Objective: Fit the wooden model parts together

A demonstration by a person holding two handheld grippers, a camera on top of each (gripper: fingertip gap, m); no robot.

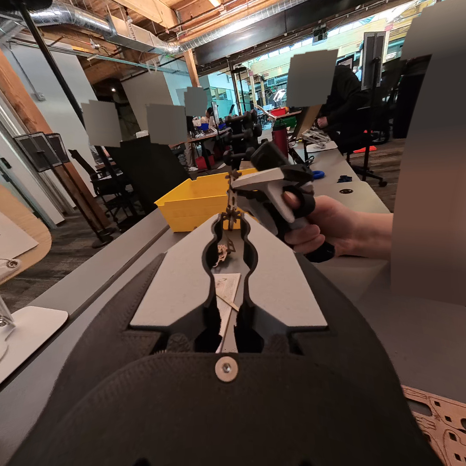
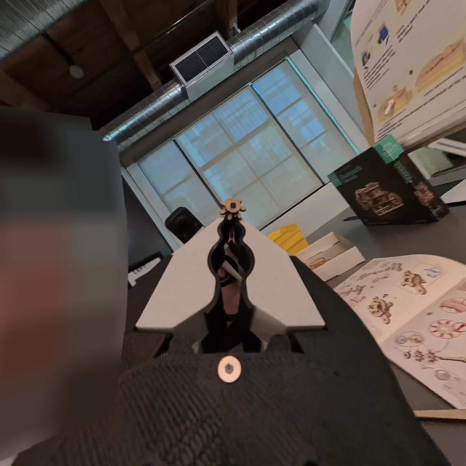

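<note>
A wooden gear shaft (image 1: 232, 199), a thin stack of small toothed wheels, stands upright above the grey table (image 1: 131, 254). My left gripper (image 1: 230, 220) is shut on its lower gear. My right gripper (image 1: 237, 187), held by a hand (image 1: 327, 227) coming in from the right, is shut on the shaft's upper part. In the right wrist view the right gripper (image 2: 230, 222) pinches the shaft, with one pale gear (image 2: 231, 206) sticking out past the tips. A loose wooden part (image 1: 223, 252) lies on the table under the left gripper.
A yellow bin (image 1: 196, 199) stands just behind the shaft. A printed leaflet (image 1: 227, 285) lies below the left gripper, and a cut-out wooden sheet (image 1: 441, 423) at lower right. To the right are an open instruction booklet (image 2: 416, 315), a white tray (image 2: 332, 257) and the dark kit box (image 2: 388, 191).
</note>
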